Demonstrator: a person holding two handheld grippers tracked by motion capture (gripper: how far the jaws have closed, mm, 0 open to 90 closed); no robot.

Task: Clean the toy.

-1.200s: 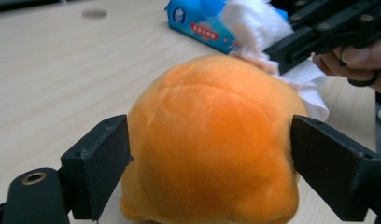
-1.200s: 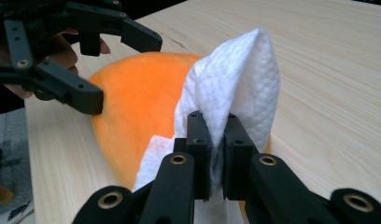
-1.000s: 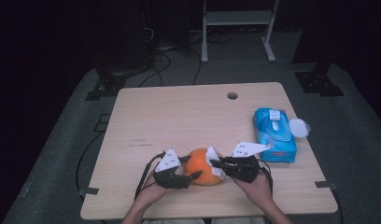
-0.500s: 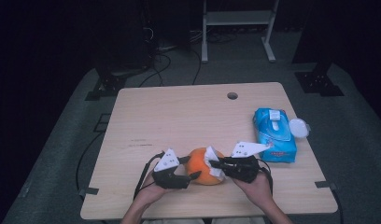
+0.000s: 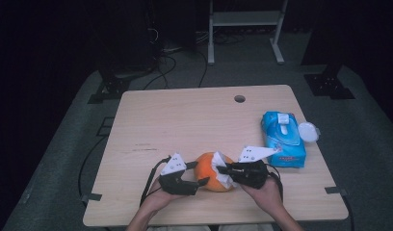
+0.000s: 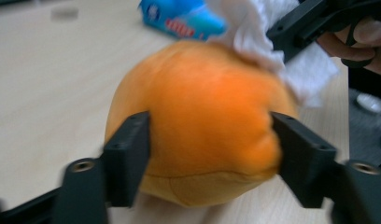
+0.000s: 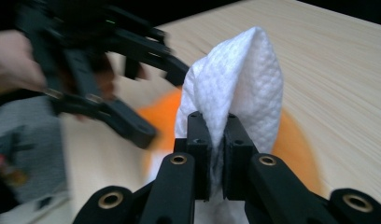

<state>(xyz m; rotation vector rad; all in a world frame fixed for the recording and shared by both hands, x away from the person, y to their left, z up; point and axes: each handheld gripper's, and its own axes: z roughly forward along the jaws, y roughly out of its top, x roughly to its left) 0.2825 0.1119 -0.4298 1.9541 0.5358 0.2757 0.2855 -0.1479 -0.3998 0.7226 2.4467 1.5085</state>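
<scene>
1. left gripper [image 5: 200, 182]: jaws clamped on the orange plush ball [image 5: 213, 171] at the table's [image 5: 185, 120] near edge, steadying it.
2. right gripper [image 7: 216, 154]: jaws pinched together on the white wipe [image 7: 240, 88], pressing it against the ball for wiping.

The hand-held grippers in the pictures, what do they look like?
Each hand-held gripper, left and right, is black, with two blocky flat-faced jaws on arms fixed by brass-coloured rivets. A pale three-cornered plate with small dark dots sits on top of each. Black cables trail from them. The forearms are bare; no sleeves show.
</scene>
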